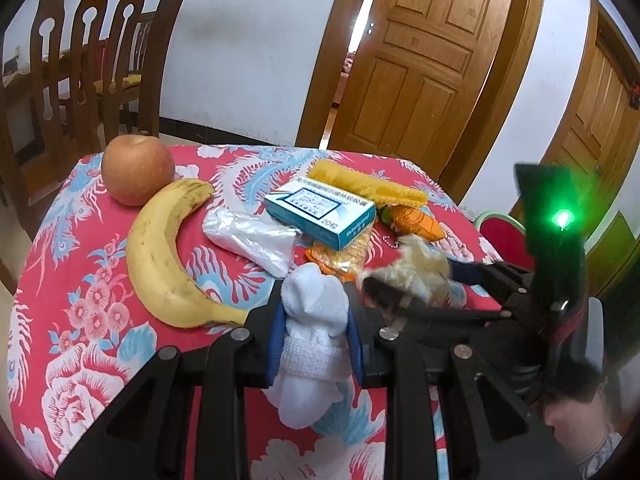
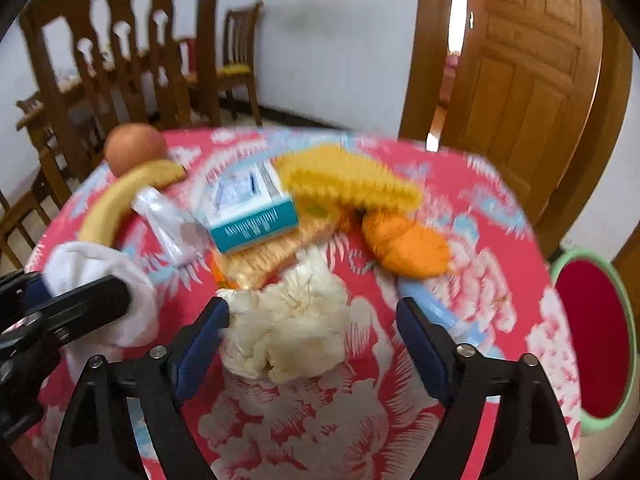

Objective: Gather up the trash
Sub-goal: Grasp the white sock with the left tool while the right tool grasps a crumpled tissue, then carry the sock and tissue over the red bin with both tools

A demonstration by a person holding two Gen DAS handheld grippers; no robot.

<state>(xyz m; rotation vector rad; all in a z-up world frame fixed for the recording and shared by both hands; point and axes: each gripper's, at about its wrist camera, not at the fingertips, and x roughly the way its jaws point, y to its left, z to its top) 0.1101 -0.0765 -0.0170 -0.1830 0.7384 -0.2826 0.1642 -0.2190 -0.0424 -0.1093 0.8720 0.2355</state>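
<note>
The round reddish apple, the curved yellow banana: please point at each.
Round reddish apple point(image 1: 138, 170), left wrist view, middle of its skin.
Curved yellow banana point(image 1: 154, 256), left wrist view, middle of its curve.

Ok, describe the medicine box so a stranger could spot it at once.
Start at the red floral tablecloth and look toward its far middle. The medicine box lies there, resting on an orange wrapper, beside a yellow cloth. It is the only hard-edged box, white and teal with printed text.
</note>
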